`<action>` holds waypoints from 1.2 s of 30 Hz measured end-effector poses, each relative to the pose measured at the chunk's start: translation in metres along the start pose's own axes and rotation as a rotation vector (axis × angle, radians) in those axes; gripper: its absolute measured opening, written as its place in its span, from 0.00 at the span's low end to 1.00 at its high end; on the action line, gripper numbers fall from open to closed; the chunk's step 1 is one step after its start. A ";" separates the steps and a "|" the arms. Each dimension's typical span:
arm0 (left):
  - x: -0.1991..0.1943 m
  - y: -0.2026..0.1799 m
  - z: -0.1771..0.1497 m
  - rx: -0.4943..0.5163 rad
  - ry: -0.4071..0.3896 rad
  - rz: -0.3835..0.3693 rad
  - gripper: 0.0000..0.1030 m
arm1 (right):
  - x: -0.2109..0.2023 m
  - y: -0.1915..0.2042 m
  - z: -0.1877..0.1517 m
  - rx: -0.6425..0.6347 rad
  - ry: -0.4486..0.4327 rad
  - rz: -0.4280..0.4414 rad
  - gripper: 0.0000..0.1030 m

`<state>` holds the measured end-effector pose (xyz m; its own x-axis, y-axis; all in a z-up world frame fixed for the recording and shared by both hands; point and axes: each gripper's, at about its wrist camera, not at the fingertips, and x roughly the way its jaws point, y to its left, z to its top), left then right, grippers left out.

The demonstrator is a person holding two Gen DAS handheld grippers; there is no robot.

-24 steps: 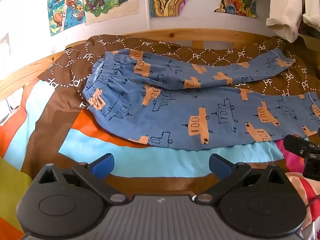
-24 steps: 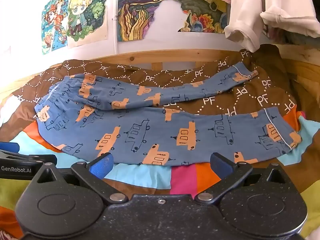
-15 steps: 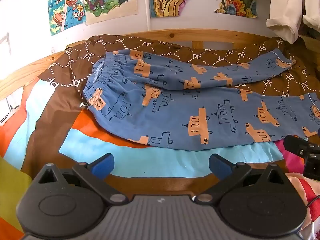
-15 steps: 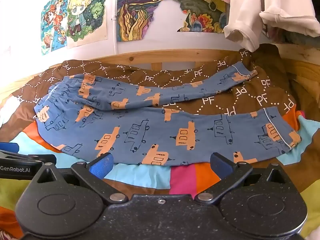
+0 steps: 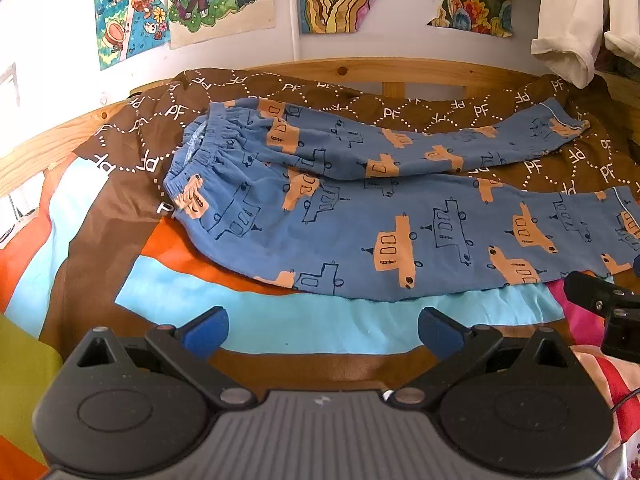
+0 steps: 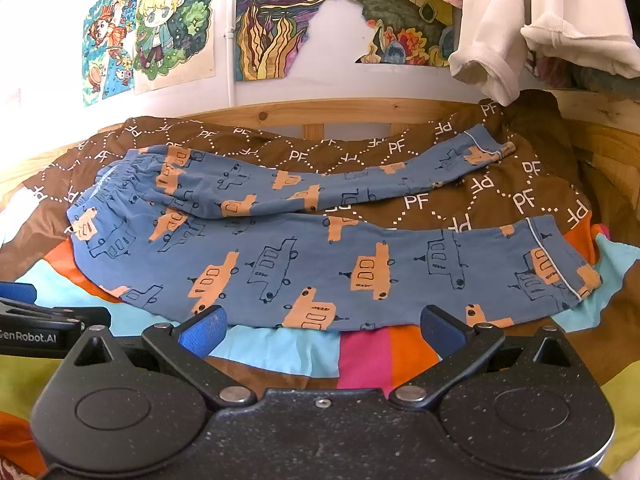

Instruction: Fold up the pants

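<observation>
Blue pants with orange car prints (image 5: 360, 216) lie spread on the bed, waistband at the left, both legs running right and apart. They also show in the right wrist view (image 6: 320, 256). My left gripper (image 5: 322, 326) is open and empty, just short of the near leg's front edge. My right gripper (image 6: 320, 326) is open and empty, its blue fingertips at the near leg's front edge. The right gripper's tip shows at the right edge of the left wrist view (image 5: 600, 296); the left gripper shows at the left of the right wrist view (image 6: 40, 320).
A brown "PF" blanket (image 6: 500, 200) and a colourful striped cover (image 5: 320, 324) lie under the pants. A wooden bed frame (image 6: 360, 112) runs along the back. White clothes (image 6: 520, 32) hang at the upper right. Posters hang on the wall.
Both grippers have barely moved; the pants lie as before.
</observation>
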<state>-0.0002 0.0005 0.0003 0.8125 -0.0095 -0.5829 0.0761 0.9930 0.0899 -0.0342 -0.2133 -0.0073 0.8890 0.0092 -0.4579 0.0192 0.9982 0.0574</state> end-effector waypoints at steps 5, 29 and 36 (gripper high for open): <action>0.000 0.000 0.000 0.001 0.001 0.000 1.00 | -0.001 -0.001 0.000 -0.003 0.001 -0.015 0.99; 0.001 0.002 0.000 -0.005 -0.006 -0.004 1.00 | 0.000 -0.003 0.000 -0.003 -0.006 -0.036 0.99; 0.001 0.001 -0.001 -0.006 -0.002 -0.009 1.00 | -0.001 -0.003 -0.001 0.003 -0.005 -0.037 0.99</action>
<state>0.0006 0.0014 -0.0009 0.8127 -0.0187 -0.5823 0.0798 0.9936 0.0795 -0.0354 -0.2159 -0.0079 0.8900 -0.0282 -0.4552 0.0534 0.9977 0.0427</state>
